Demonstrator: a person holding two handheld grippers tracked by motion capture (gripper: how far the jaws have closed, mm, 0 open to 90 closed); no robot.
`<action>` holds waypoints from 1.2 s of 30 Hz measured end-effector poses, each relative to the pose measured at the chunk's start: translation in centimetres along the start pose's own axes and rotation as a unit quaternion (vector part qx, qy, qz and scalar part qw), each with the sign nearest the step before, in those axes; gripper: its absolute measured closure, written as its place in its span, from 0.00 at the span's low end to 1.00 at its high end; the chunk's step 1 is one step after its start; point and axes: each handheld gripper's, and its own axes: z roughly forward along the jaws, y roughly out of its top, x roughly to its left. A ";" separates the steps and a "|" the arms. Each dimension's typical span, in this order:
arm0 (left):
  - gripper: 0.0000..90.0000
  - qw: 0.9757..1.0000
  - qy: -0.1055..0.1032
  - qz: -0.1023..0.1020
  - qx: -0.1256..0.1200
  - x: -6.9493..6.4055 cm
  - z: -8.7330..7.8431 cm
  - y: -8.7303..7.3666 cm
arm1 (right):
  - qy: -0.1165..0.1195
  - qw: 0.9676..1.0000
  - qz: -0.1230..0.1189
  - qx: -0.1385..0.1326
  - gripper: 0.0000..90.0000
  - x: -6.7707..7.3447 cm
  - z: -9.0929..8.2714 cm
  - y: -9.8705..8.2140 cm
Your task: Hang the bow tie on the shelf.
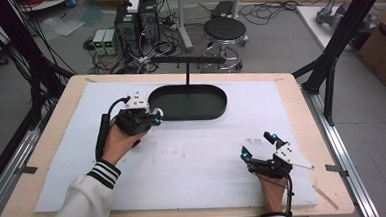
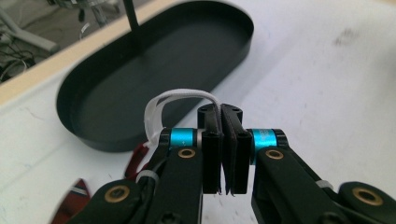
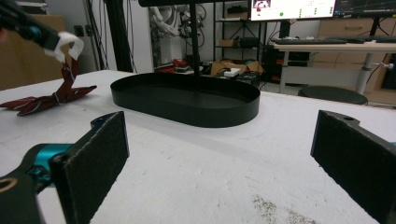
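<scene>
My left gripper (image 1: 155, 115) sits just off the left end of the black oval tray (image 1: 216, 110), its jaws pressed together on a white loop (image 2: 180, 95) of strap or cord. In the left gripper view the loop arches up from between the jaws and curves down to the left, where it joins a dark red item (image 2: 77, 193) with a pale stripe. In the right gripper view that red thing (image 3: 51, 99) hangs from the loop with its lower folds resting on the surface to the left of the tray. I cannot tell exactly what it is.

The tray stands on the white sheet (image 1: 199, 163) covering the wooden surface (image 1: 301, 103), toward the far middle. It has a low upright wall and a flat floor, and nothing lies in it as far as I can see. A thin black post (image 1: 187, 76) rises from the tray's far side and carries a dark horizontal bar (image 1: 188, 61).

My right gripper (image 1: 257, 145) rests on the sheet well to the right of the tray and nearer to me, jaws spread wide, gripping nothing. In its own view both dark pads (image 3: 98, 156) frame the tray from a distance.

I can read no label on the tray or either gripper. Writing on a screen (image 3: 292, 8) beyond the tray is too small to make out.
</scene>
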 end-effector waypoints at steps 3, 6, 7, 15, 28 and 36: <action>0.96 1.000 0.010 -0.018 -0.024 0.3 -0.6 0.7 | 0.000 1.000 0.001 0.000 0.04 0.0 0.0 0.0; 0.96 0.999 0.019 -0.021 -0.043 0.7 -1.0 1.5 | 0.000 1.000 0.000 0.000 0.04 0.0 0.0 0.0; 0.96 0.998 0.023 -0.024 -0.052 0.9 -1.2 1.9 | 0.000 1.000 0.000 0.000 0.04 0.0 0.0 0.0; 0.96 0.995 0.027 -0.031 -0.094 1.9 -1.7 4.8 | 0.000 1.000 0.002 0.000 0.04 0.0 0.0 0.0; 0.96 0.992 0.021 -0.027 -0.124 3.9 0.7 9.4 | -0.001 1.000 0.001 0.000 0.04 0.0 0.1 0.0; 0.96 0.991 0.025 -0.020 -0.129 4.3 2.2 10.9 | -0.001 1.000 0.005 0.000 0.04 -0.1 0.0 0.0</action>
